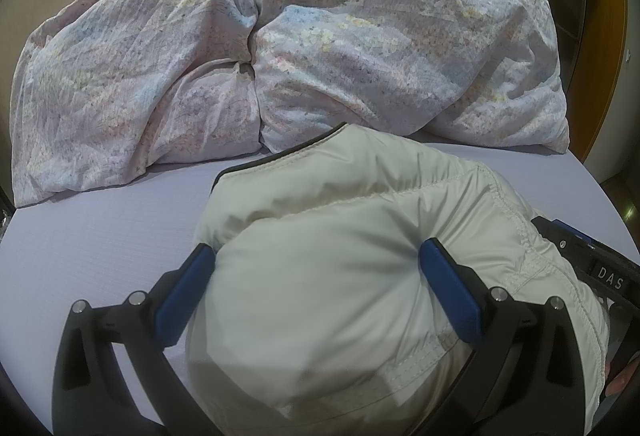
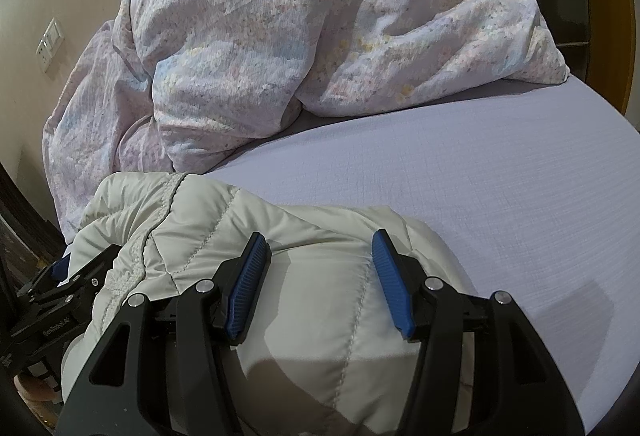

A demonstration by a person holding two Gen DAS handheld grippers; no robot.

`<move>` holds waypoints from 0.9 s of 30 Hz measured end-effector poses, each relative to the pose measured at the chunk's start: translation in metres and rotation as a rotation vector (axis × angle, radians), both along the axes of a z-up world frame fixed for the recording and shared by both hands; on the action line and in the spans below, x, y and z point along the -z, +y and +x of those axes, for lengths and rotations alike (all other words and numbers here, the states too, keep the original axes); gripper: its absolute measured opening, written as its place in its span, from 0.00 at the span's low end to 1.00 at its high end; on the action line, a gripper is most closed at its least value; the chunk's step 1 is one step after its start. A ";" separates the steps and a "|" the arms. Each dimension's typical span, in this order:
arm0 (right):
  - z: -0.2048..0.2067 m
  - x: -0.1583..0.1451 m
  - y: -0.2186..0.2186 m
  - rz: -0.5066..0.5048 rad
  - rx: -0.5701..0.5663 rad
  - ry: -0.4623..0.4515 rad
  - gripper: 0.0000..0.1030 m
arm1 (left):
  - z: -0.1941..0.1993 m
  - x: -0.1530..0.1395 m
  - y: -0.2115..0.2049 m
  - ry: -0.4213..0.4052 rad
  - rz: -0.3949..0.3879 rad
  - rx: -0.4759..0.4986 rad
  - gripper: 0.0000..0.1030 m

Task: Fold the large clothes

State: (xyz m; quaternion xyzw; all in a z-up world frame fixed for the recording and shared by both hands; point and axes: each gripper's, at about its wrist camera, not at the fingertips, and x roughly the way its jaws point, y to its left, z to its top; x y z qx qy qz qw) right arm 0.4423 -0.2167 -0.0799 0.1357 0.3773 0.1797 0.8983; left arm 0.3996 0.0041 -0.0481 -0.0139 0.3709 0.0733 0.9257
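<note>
Left tongs [image 1: 316,260] straddle a puffy bulge of the cream quilted jacket [image 1: 360,204]; both blue pads [image 1: 188,292] press into the fabric, so they read as clamped on it. Right tongs [image 2: 320,252] sit over the same jacket [image 2: 248,220], blue pads [image 2: 248,276] standing apart with padding between them; whether they actually pinch it, cannot tell.

Jacket lies bunched on the lilac bed sheet [image 2: 480,176], directly under and just ahead of both tongs, at the near edge of the bed. Its bulk runs across, from one pair of tongs to the other, so the long axis looks sideways relative to where they point. Dark-trimmed edge [image 1: 280,152], hem or collar unclear, points away from the left tongs toward the floral duvet [image 1: 280,36] heaped beyond.

Both tongs are on it, neither clearly nearer; they are close neighbours, each visible at the edge of the other's view.

Judgement: next move likely turns on lifting or spreading along that sideways axis, with free sheet ahead of the right tongs.
</note>
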 end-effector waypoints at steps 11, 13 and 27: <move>-0.042 -0.023 -0.006 -0.072 -0.021 -0.082 0.60 | -0.035 -0.021 0.001 -0.044 0.029 0.007 0.98; -0.044 -0.019 -0.002 -0.102 -0.016 -0.092 0.60 | -0.036 -0.019 -0.001 -0.049 0.023 0.000 0.98; -0.042 -0.008 0.011 -0.185 0.023 -0.101 0.64 | -0.033 -0.005 0.002 -0.053 -0.012 -0.015 0.98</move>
